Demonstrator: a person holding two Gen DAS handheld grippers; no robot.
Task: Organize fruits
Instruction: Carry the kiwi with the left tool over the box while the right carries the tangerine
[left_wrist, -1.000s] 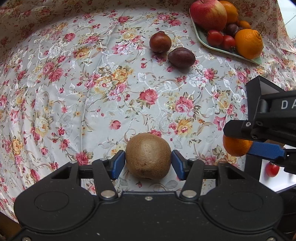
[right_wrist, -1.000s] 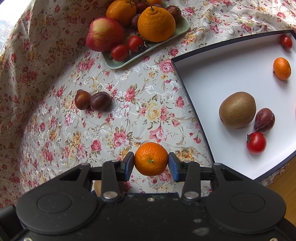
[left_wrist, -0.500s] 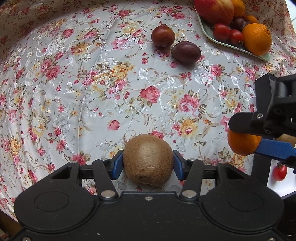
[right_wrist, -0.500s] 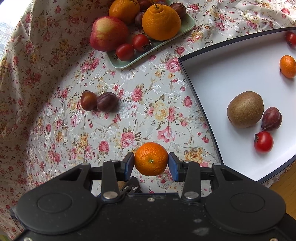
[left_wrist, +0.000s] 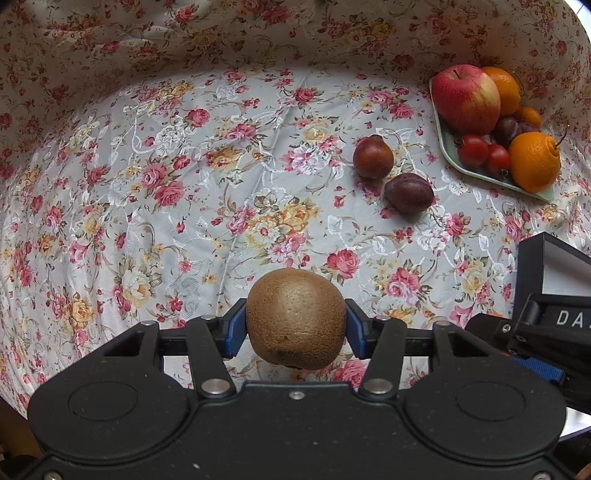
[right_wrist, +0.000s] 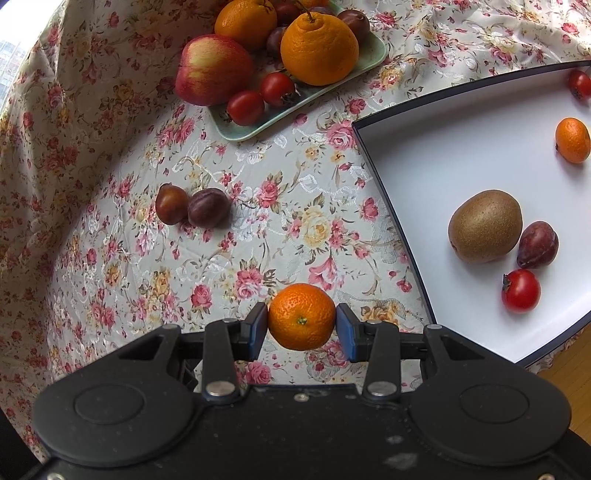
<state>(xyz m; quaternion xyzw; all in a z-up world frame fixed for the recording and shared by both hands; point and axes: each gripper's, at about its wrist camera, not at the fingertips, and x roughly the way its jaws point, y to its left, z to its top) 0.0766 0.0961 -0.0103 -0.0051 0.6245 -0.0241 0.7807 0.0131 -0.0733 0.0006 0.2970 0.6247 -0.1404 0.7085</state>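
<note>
We've got the left gripper clamped on a kiwi above the floral cloth, the right gripper squeezing a mandarin; beyond, two plums, then the green plate.

A pale, shiny tablecloth printed with pink, red and yellow roses and green leaves covers the worktop. White leaf outlines are woven into it, and soft creases run across it. At the far side the same cloth rises or hangs in shadowed folds, with a smaller flower print. At the lower right corner of the right wrist view, a strip of wooden floor shows past the cloth's edge. A bright window shows at the upper left.
</note>
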